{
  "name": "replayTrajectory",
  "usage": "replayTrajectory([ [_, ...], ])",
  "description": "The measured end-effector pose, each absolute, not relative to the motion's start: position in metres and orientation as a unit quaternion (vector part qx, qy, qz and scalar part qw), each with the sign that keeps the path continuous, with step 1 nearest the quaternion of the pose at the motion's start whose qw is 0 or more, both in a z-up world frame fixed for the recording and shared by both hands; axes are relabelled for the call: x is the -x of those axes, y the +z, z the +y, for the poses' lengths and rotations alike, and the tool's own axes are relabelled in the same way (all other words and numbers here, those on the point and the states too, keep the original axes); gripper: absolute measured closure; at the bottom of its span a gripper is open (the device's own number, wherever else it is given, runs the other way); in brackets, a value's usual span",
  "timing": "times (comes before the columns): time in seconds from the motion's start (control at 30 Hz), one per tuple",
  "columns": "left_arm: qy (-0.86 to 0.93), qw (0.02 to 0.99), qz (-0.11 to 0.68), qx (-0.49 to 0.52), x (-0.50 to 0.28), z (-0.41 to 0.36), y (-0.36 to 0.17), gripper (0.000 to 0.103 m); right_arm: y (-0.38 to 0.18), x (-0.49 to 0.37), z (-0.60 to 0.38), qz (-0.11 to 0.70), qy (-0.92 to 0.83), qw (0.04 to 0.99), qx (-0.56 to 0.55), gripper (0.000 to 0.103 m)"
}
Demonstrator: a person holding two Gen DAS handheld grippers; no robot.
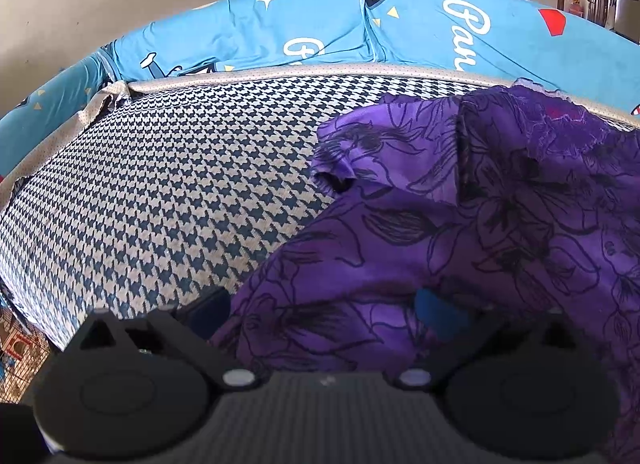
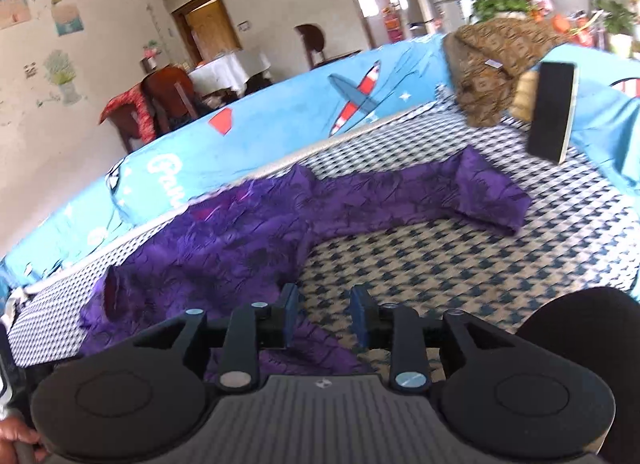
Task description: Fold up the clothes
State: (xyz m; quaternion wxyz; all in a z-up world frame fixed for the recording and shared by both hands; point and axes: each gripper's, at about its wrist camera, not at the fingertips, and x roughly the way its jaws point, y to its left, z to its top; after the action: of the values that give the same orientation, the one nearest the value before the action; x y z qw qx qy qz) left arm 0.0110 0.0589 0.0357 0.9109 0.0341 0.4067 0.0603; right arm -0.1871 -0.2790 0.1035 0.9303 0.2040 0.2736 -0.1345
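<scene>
A purple garment (image 1: 460, 224) with a black flower print lies crumpled on the houndstooth sofa seat (image 1: 160, 192). My left gripper (image 1: 322, 312) is open wide, and the garment's near edge is bunched over and between its blue fingers (image 1: 436, 314). In the right wrist view the same garment (image 2: 224, 248) spreads across the left of the seat (image 2: 460, 264), with one sleeve (image 2: 480, 192) stretched out to the right. My right gripper (image 2: 325, 314) hovers over the garment's near hem, open by a narrow gap, gripping nothing.
A blue printed backrest cover (image 2: 280, 124) curves behind the seat. A brown patterned cushion (image 2: 492, 68) and a black flat board (image 2: 554, 112) sit at the far right corner. A dark rounded shape (image 2: 580, 332) is at lower right. Chairs and a table (image 2: 224, 72) stand behind the sofa.
</scene>
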Motion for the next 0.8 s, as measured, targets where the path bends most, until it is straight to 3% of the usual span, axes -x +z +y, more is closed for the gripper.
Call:
replayTrajectory([
  [0.13,0.059,0.911,0.406,-0.036,-0.011,0.058,0.035,0.0,0.084,0.178,-0.263,0.311,-0.07,0.926,-0.201,0.067],
  [0.37,0.061,0.912,0.405,-0.037,-0.011,0.058,0.036,0.0,0.057,0.162,-0.219,0.356,0.033,0.92,-0.16,0.067],
  [0.8,0.084,0.913,0.399,-0.032,-0.011,0.069,0.044,0.0,0.047,0.13,-0.143,0.351,0.177,0.917,-0.073,0.067],
])
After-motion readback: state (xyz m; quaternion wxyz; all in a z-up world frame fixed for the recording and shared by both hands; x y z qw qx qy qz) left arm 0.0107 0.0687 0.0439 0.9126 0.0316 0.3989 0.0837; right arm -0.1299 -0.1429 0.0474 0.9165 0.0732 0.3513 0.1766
